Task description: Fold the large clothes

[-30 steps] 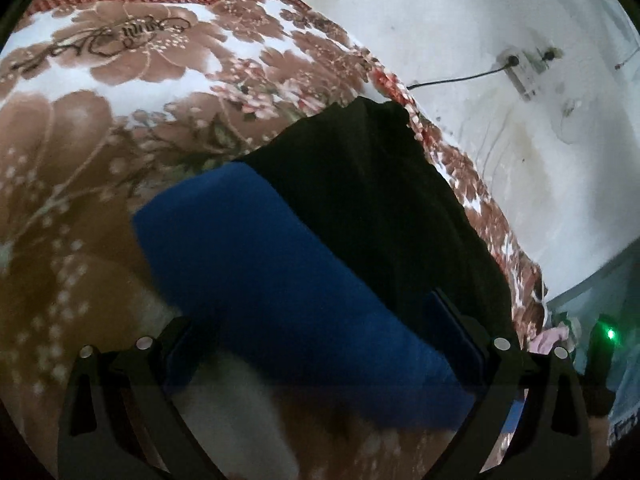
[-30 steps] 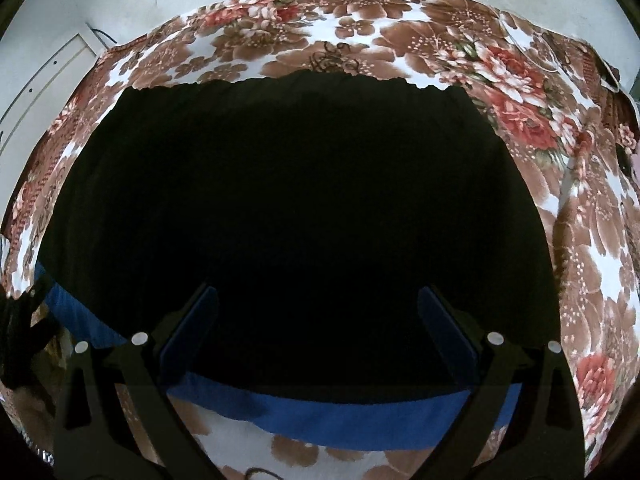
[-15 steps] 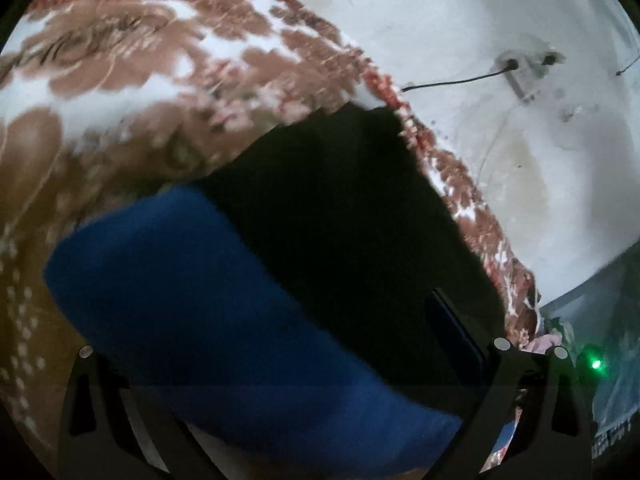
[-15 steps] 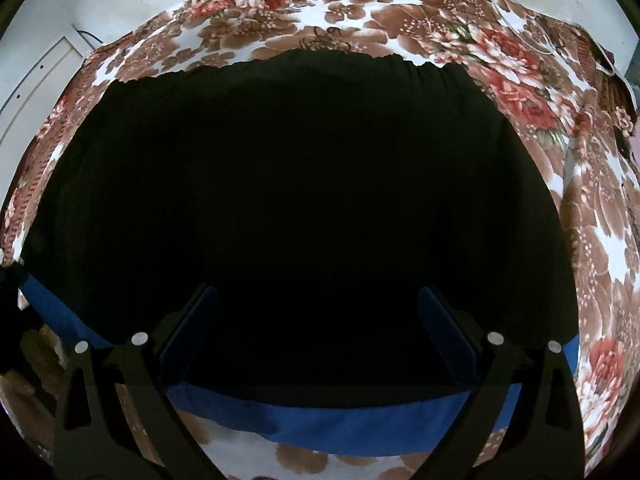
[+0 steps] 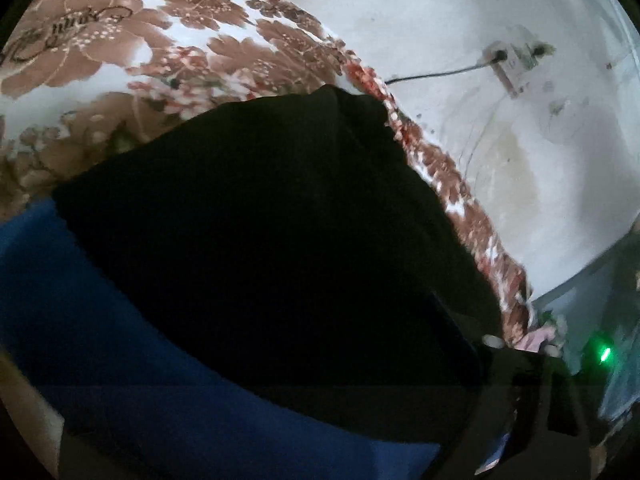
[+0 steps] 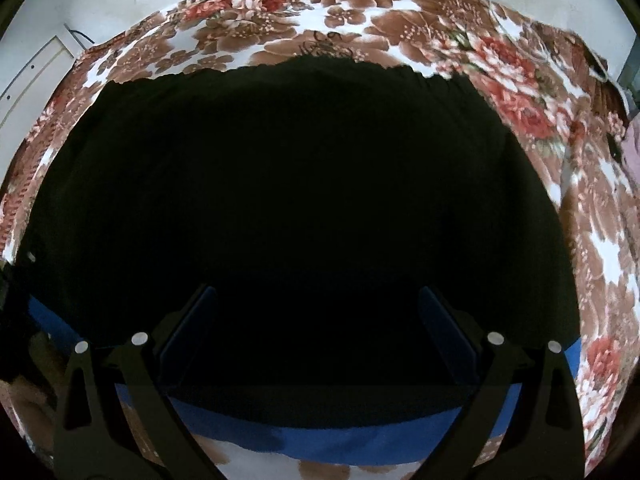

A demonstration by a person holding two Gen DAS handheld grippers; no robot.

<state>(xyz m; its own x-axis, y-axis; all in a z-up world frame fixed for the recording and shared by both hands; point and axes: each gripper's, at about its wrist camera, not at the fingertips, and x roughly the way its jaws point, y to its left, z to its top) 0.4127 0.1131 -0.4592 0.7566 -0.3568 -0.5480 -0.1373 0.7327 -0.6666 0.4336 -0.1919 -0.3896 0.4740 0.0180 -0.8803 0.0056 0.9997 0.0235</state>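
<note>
A large black garment point(image 6: 304, 200) with a blue band point(image 6: 352, 440) along its near edge lies spread on a floral blanket point(image 6: 360, 20). My right gripper point(image 6: 316, 320) hovers over the near part of the garment, jaws wide apart and empty. In the left wrist view the same black garment point(image 5: 260, 220) and blue band point(image 5: 100, 340) fill the lower frame. My left gripper's left finger is hidden by the cloth; only part of the right finger point(image 5: 496, 360) shows, so its state is unclear.
The floral blanket point(image 5: 120, 40) covers the bed and ends at a pale wall point(image 5: 500, 160) with a socket and cable point(image 5: 512, 60). A green light point(image 5: 604, 354) glows at the right beyond the bed edge. More blanket lies right of the garment point(image 6: 600, 240).
The left gripper has moved in low over the blue band, and the cloth now covers its left finger. The right gripper has edged forward over the garment, jaws still apart.
</note>
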